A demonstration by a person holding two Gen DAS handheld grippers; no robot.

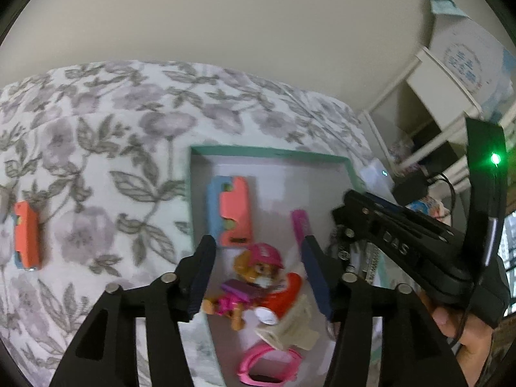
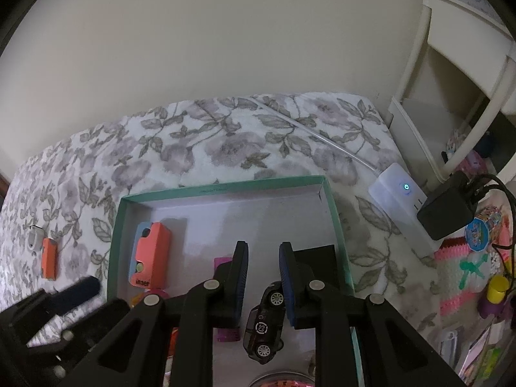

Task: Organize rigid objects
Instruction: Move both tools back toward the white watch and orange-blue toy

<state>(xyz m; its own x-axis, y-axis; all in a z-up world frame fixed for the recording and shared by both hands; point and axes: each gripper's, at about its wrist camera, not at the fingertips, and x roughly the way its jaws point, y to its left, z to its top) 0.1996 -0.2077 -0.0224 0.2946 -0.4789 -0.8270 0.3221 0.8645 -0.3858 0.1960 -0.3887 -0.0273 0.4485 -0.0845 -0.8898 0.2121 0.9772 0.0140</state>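
While the left gripper [image 1: 258, 267] gapes over the loose pup figure [image 1: 254, 277] in the box [image 2: 225, 187], the right gripper [image 2: 263, 277] stands narrowly parted, the toy car [image 2: 264, 322] just beneath, unclamped.

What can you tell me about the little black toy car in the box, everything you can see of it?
The black toy car is a small, glossy model, seemingly die-cast, with silver spoked wheels and a round white emblem on its side. It seems tipped on its side on the pale floor of the teal box, near the right wall. The right gripper is above it, right pad overlapping its upper end; whether it touches is unclear. A pink block lies beside it.
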